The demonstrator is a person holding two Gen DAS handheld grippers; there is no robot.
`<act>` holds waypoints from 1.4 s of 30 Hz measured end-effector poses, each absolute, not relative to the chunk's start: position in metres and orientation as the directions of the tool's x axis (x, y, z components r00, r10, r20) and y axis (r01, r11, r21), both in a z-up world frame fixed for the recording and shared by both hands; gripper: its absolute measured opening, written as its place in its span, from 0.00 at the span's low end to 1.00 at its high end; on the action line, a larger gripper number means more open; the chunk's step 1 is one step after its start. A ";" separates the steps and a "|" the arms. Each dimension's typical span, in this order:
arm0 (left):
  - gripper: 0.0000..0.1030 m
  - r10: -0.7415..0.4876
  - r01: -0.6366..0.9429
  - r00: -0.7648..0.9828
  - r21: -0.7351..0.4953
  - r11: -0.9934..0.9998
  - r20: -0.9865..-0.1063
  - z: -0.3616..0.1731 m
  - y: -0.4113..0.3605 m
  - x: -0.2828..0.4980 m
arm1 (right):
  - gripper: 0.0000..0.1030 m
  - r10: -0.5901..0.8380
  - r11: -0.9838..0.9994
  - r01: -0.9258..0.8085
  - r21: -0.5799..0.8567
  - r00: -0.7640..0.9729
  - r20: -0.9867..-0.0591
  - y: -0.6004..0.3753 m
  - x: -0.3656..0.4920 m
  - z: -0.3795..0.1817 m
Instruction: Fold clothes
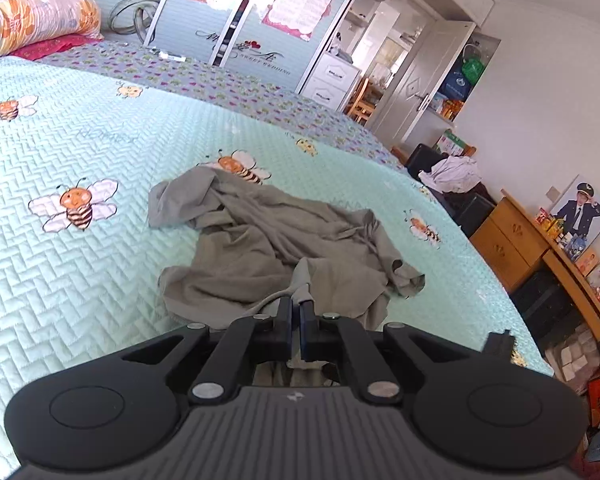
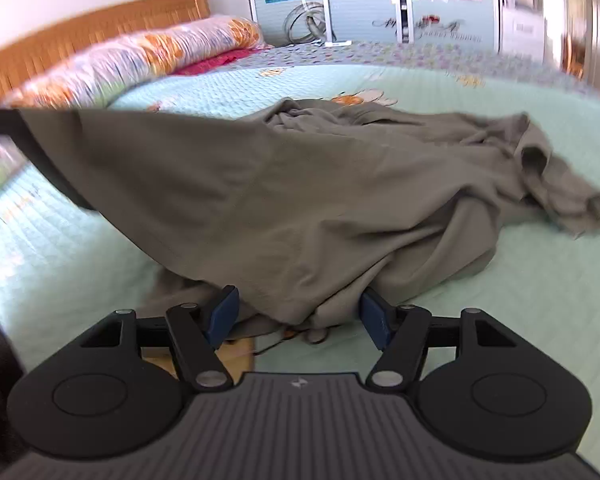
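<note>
A grey-green garment [image 1: 268, 248] lies crumpled on the light green bee-print bedspread [image 1: 100, 280]. My left gripper [image 1: 298, 306] is shut on a thin fold of the garment's near edge, and the cloth rises into its blue pads. In the right wrist view the same garment [image 2: 300, 184] is spread wide. Its left corner is held up taut by a dark finger [image 2: 48, 160] at the frame's left edge. My right gripper [image 2: 299, 314] stands open at the cloth's near hem. The hem hangs between its blue pads [image 2: 224, 312], which do not press on it.
A rolled floral quilt [image 2: 140, 56] lies against the wooden headboard [image 2: 80, 28]. Sliding wardrobe doors [image 1: 240, 20] stand behind the bed. To the right of the bed are a wooden desk [image 1: 516, 240] and piled clothes [image 1: 456, 174]. The bed's near edge runs just under my right gripper.
</note>
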State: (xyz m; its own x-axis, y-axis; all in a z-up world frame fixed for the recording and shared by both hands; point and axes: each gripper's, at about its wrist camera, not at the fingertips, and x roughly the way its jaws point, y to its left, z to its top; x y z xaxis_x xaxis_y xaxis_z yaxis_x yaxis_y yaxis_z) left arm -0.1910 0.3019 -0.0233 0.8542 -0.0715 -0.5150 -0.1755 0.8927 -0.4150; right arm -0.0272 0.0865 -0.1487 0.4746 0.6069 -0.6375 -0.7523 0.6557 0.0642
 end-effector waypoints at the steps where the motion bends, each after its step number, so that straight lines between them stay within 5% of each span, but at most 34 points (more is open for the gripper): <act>1: 0.02 -0.069 -0.172 0.857 -0.409 0.896 -0.511 -0.021 0.301 -0.191 | 0.63 0.589 0.669 -0.742 0.048 0.490 -0.642 0.088 -0.025 -0.151; 2: 0.02 -0.065 -0.173 0.859 -0.407 0.897 -0.509 -0.019 0.302 -0.192 | 0.53 0.590 0.679 -0.731 0.067 0.489 -0.642 0.087 -0.022 -0.151; 3: 0.02 -0.061 -0.177 0.859 -0.406 0.897 -0.508 -0.018 0.302 -0.192 | 0.31 0.601 0.685 -0.721 0.103 0.479 -0.640 0.083 -0.017 -0.151; 5: 0.02 -0.050 -0.186 0.861 -0.405 0.895 -0.507 -0.016 0.305 -0.193 | 0.16 0.611 0.696 -0.704 0.140 0.479 -0.630 0.074 -0.009 -0.147; 12: 0.02 -0.027 -0.204 0.844 -0.368 0.907 -0.535 -0.022 0.305 -0.189 | 0.08 0.629 0.741 -0.650 0.167 0.585 -0.512 0.025 -0.005 -0.105; 22: 0.02 -0.039 -0.168 0.834 -0.320 0.932 -0.551 -0.029 0.288 -0.185 | 0.07 0.632 0.753 -0.651 0.096 0.675 -0.382 -0.017 -0.019 -0.027; 25: 0.02 0.003 -0.230 0.825 -0.332 0.915 -0.564 -0.034 0.298 -0.181 | 0.19 0.605 0.753 -0.657 0.043 0.665 -0.437 -0.010 -0.014 -0.038; 27: 0.02 0.035 -0.282 0.817 -0.345 0.895 -0.576 -0.038 0.309 -0.181 | 0.48 0.584 0.765 -0.640 0.075 0.640 -0.499 -0.009 -0.006 -0.058; 33: 0.02 0.089 -0.353 0.807 -0.357 0.865 -0.583 -0.041 0.333 -0.184 | 0.51 0.559 0.807 -0.534 0.252 0.555 -0.615 -0.030 0.009 -0.106; 38: 0.02 0.086 -0.360 0.808 -0.373 0.855 -0.584 -0.042 0.339 -0.183 | 0.54 0.559 0.782 -0.592 0.195 0.528 -0.639 -0.031 -0.016 -0.127; 42: 0.02 0.085 -0.349 0.818 -0.374 0.860 -0.568 -0.033 0.337 -0.184 | 0.58 0.490 0.740 -0.672 -0.022 0.561 -0.667 -0.004 -0.037 -0.144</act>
